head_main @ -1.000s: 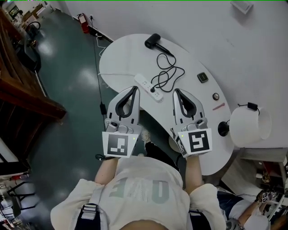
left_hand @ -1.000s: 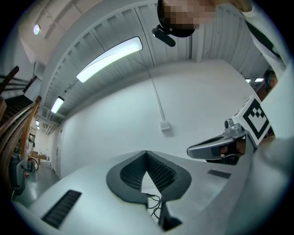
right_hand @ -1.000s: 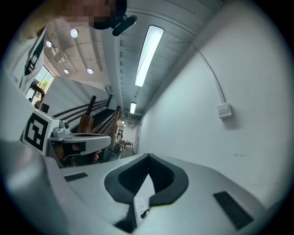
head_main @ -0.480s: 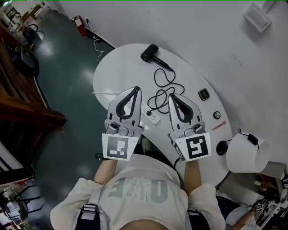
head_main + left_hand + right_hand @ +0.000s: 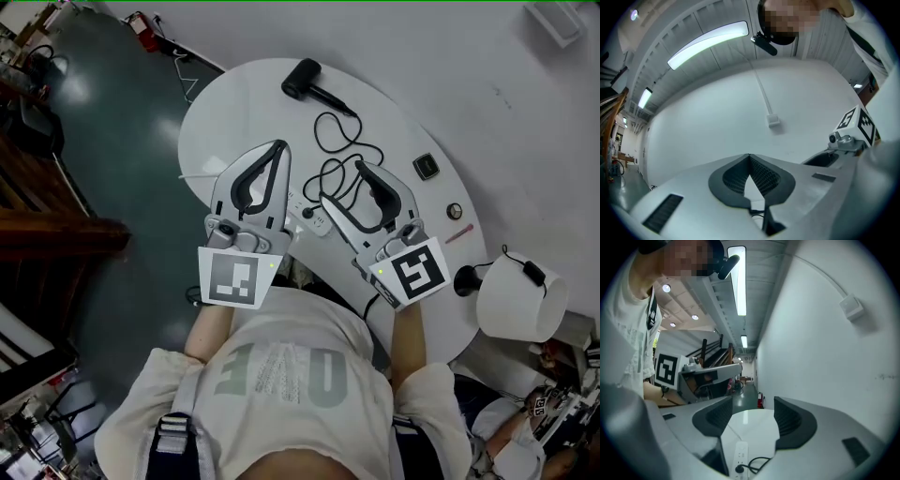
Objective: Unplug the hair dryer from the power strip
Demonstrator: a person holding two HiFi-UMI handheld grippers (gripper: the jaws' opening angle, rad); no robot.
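On the white table (image 5: 234,112) a black hair dryer (image 5: 302,79) lies at the far edge, its cord (image 5: 337,150) looping back to a plug (image 5: 307,213) in the white power strip (image 5: 309,220). My left gripper (image 5: 278,147) hovers left of the strip, shut and holding nothing (image 5: 749,157). My right gripper (image 5: 342,185) hangs over the cord loops just right of the strip. Its jaws have just been opening and stand wide apart (image 5: 752,404). Below and ahead of them, untouched, lie the power strip (image 5: 740,456) and plug (image 5: 739,469).
A white lamp shade (image 5: 520,286) stands at the right end of the table. A small black device (image 5: 424,166), a round knob (image 5: 454,210) and a pink pen (image 5: 457,232) lie near the wall. Dark floor and wooden furniture (image 5: 47,225) are to the left.
Both grippers have moved forward over the table, up to the power strip. The right gripper's jaws, shut before, now stand open. The left stays shut.
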